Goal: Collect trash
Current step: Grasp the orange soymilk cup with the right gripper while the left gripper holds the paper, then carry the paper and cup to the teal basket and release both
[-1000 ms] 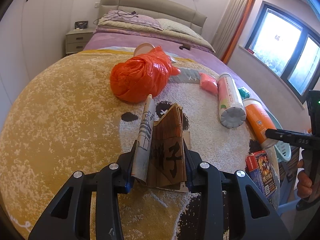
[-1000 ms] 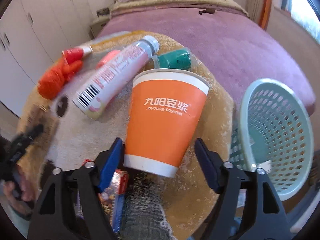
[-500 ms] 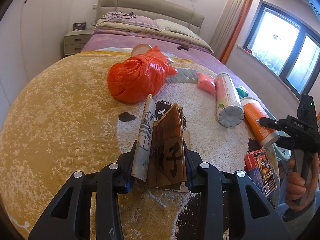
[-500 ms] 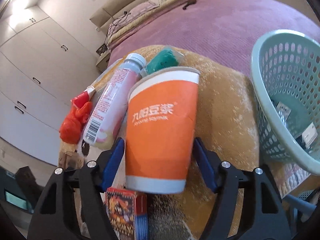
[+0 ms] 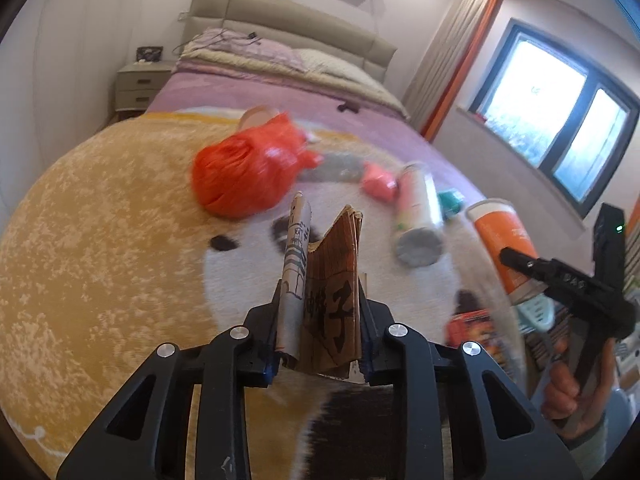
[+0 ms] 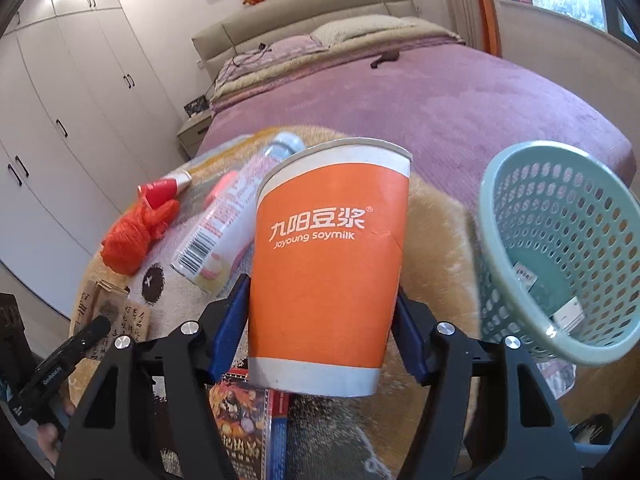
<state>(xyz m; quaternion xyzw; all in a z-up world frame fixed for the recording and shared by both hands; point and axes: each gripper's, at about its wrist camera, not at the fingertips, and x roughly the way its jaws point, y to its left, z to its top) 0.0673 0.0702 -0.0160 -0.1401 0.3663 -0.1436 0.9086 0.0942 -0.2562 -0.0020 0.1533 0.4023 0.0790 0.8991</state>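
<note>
My left gripper (image 5: 320, 292) is shut on a folded brown paper bag (image 5: 334, 280) and holds it above the yellow blanket (image 5: 100, 240). My right gripper (image 6: 324, 320) is shut on an orange paper cup (image 6: 328, 264) and holds it upright and lifted, left of the green mesh basket (image 6: 560, 248). The cup also shows in the left wrist view (image 5: 504, 240), as does the right gripper (image 5: 560, 280). An orange plastic bag (image 5: 248, 172) and a white bottle (image 5: 416, 216) lie on the blanket.
A red printed box (image 6: 248, 412) lies under the cup. A pink packet (image 5: 378, 180) and a teal item (image 5: 450, 202) lie by the bottle. A red and white tube (image 6: 164, 188) lies near the orange bag (image 6: 132, 240). The purple bed (image 6: 440, 100) stretches behind.
My right gripper has closed on the orange cup and lifted it upright off the blanket. My left gripper has risen a little with the paper bag.
</note>
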